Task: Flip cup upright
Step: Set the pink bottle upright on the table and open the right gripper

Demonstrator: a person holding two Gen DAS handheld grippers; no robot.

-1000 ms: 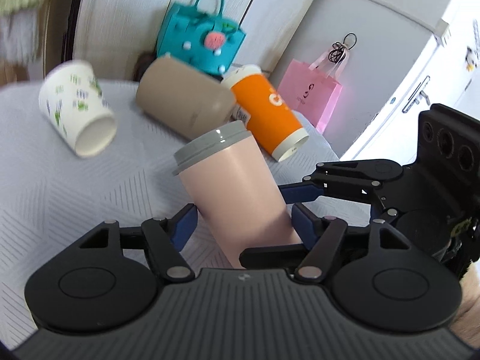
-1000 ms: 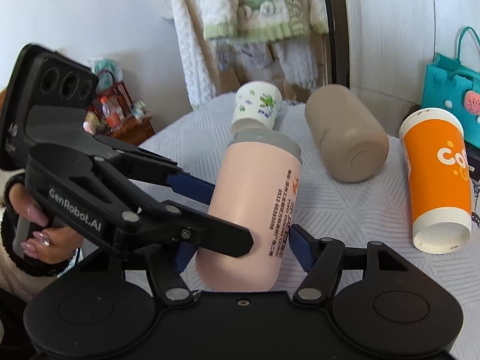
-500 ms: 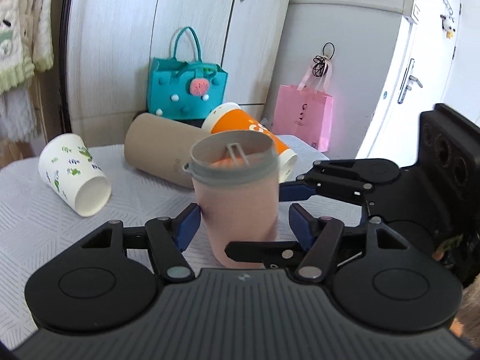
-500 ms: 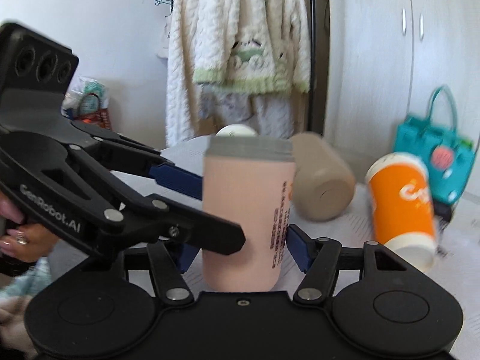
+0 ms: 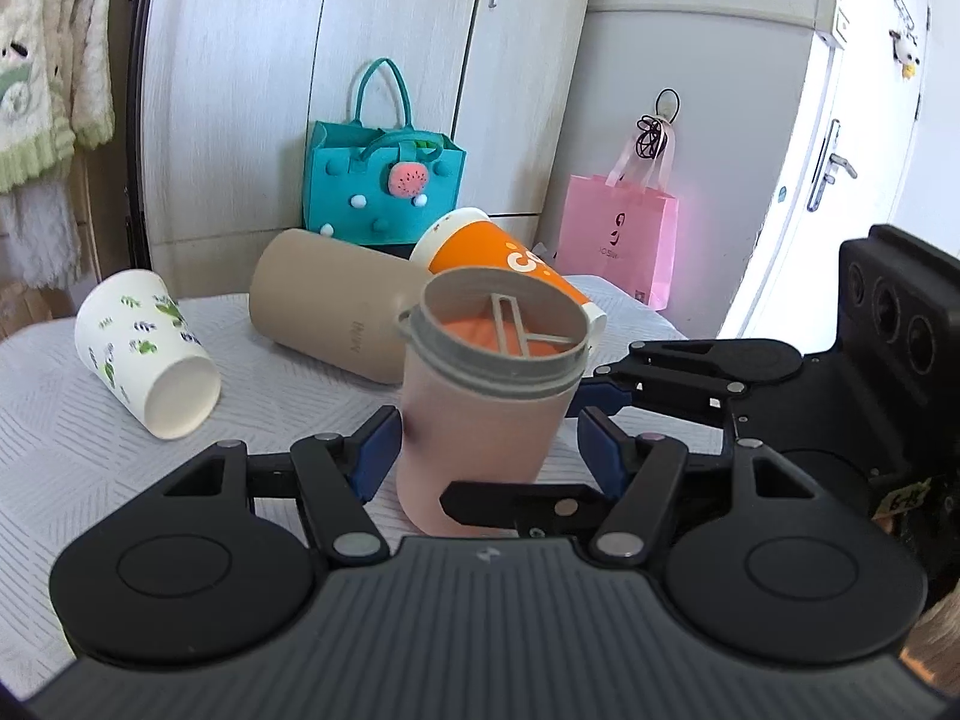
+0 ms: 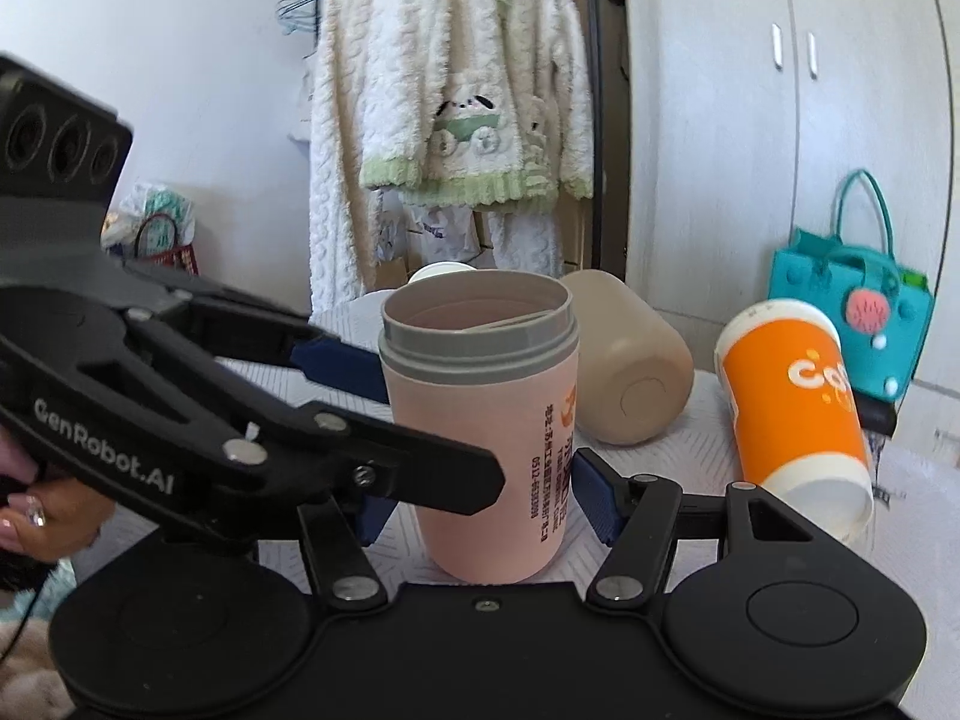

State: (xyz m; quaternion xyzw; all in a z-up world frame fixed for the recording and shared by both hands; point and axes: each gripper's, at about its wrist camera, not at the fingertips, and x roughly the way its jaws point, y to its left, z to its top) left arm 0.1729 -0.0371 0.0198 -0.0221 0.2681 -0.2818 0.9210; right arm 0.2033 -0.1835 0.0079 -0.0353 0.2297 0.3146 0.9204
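A pink cup with a grey rim (image 5: pixel 480 420) stands upright on the white tablecloth, mouth up; it also shows in the right wrist view (image 6: pixel 486 450). My left gripper (image 5: pixel 486 450) straddles its lower body; the left pad touches it and a gap shows at the right pad. My right gripper (image 6: pixel 486 504) straddles it from the other side, with a small gap at the right pad. The left gripper (image 6: pixel 336 414) also shows from the right wrist view, and the right gripper (image 5: pixel 600 420) from the left wrist view.
Three cups lie on their sides behind: a white leaf-print one (image 5: pixel 144 354), a beige tumbler (image 5: pixel 330 306) and an orange one (image 6: pixel 792 408). A teal bag (image 5: pixel 378 186) and a pink bag (image 5: pixel 618 246) stand beyond the table (image 5: pixel 72 450).
The pink cup went from tilted to upright and now rests on the table. Both grippers' jaws have loosened around it.
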